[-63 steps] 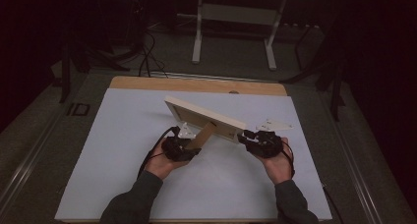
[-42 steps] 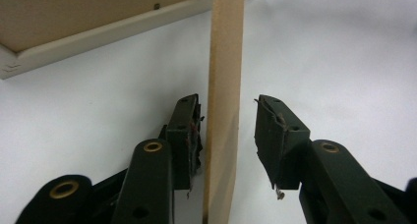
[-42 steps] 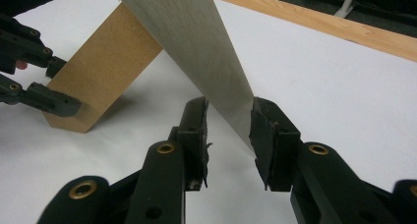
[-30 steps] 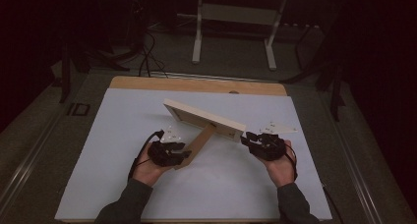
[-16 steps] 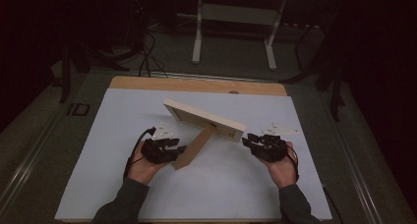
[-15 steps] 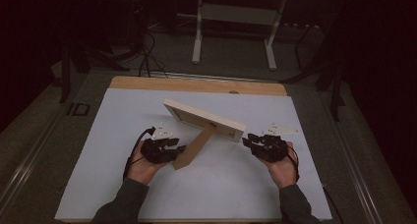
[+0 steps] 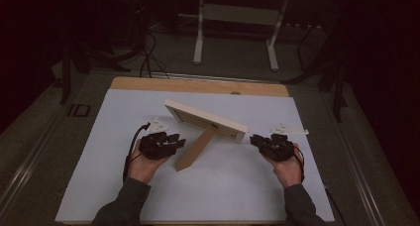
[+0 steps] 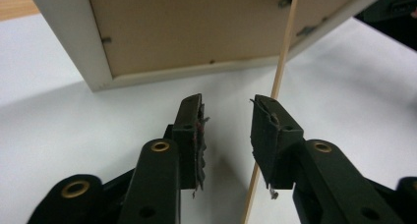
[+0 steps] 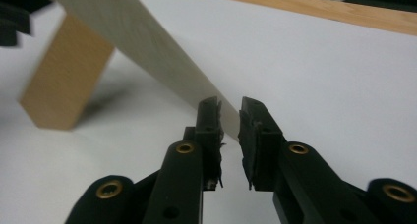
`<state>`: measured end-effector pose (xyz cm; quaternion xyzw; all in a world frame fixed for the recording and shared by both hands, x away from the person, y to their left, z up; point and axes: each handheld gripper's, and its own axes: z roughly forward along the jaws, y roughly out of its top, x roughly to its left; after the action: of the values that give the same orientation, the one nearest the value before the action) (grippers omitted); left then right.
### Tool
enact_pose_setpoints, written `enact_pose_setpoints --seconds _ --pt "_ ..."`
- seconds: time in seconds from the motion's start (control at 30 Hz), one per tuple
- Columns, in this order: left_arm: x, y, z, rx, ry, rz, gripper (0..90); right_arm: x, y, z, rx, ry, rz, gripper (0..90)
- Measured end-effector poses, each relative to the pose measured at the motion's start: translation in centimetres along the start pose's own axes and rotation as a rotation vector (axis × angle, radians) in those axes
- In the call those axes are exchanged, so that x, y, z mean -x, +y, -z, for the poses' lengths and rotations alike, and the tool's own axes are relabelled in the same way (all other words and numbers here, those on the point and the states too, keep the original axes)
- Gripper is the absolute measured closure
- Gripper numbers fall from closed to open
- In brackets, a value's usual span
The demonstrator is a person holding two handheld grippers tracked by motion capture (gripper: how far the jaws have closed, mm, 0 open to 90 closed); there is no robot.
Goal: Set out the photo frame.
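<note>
A white picture frame [image 7: 205,119] stands tilted on the white table top [image 7: 223,196], its back toward me, propped by its wooden easel leg [image 7: 195,146]. My left gripper [image 7: 181,142] lies just left of that leg, open and holding nothing. In the left gripper view the gripper [image 8: 227,103] points at the frame's brown backing [image 8: 187,32], and the leg [image 8: 282,52] runs edge-on past the right jaw. My right gripper [image 7: 253,139] sits at the frame's right end, open by a narrow gap. The right gripper [image 9: 229,106] has the frame's edge [image 9: 147,42] ending just beyond its tips, and the leg [image 9: 64,81] stands at the left.
A strip of bare wood [image 7: 198,84] shows along the table's far edge. Beyond it on the dark floor stand the legs of a metal stand [image 7: 235,13] and some cables [image 7: 146,52]. Open white surface lies in front of and around both hands.
My left gripper has pulled back to the left, away from the easel leg. My right gripper has eased off the frame's right end. The frame has stayed propped on its leg.
</note>
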<state>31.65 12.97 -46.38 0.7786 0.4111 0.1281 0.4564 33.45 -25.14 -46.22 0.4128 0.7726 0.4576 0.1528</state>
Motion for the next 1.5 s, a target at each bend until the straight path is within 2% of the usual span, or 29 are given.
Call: enact_pose_setpoints --seconds 0.2,0.27,0.33,0.47,0.63,0.7,0.9,1.5 --pt "0.2 1.1 -0.7 0.012 0.008 -0.012 67.2 0.1 0.8 -0.5 0.016 -0.024 -0.001 83.3" --pt "0.2 1.5 -1.0 0.01 0.014 -0.013 69.8 0.2 1.0 -0.6 0.023 -0.026 -0.011 87.1" --pt "0.2 1.9 -1.2 0.011 0.028 -0.015 72.9 0.2 1.2 -0.9 0.012 -0.013 0.001 89.6" --pt "0.2 2.6 -1.6 0.036 0.02 0.004 81.0 0.3 1.4 -1.5 0.007 -0.028 -0.002 89.7" --pt "0.2 3.5 -1.9 0.061 0.037 0.017 89.7 0.4 1.7 -2.0 0.008 -0.033 -0.012 89.8" --pt "0.1 3.7 -2.0 0.065 0.041 0.025 89.9 0.4 1.8 -2.1 0.013 -0.02 -0.022 89.8" --pt "0.4 4.3 -2.4 0.067 0.06 0.015 89.9 0.4 2.2 -2.6 0.018 -0.009 -0.041 89.9" --pt "0.6 5.0 -3.1 0.049 0.069 -0.002 89.8 -0.1 2.9 -3.3 -0.004 0.019 -0.007 90.0"
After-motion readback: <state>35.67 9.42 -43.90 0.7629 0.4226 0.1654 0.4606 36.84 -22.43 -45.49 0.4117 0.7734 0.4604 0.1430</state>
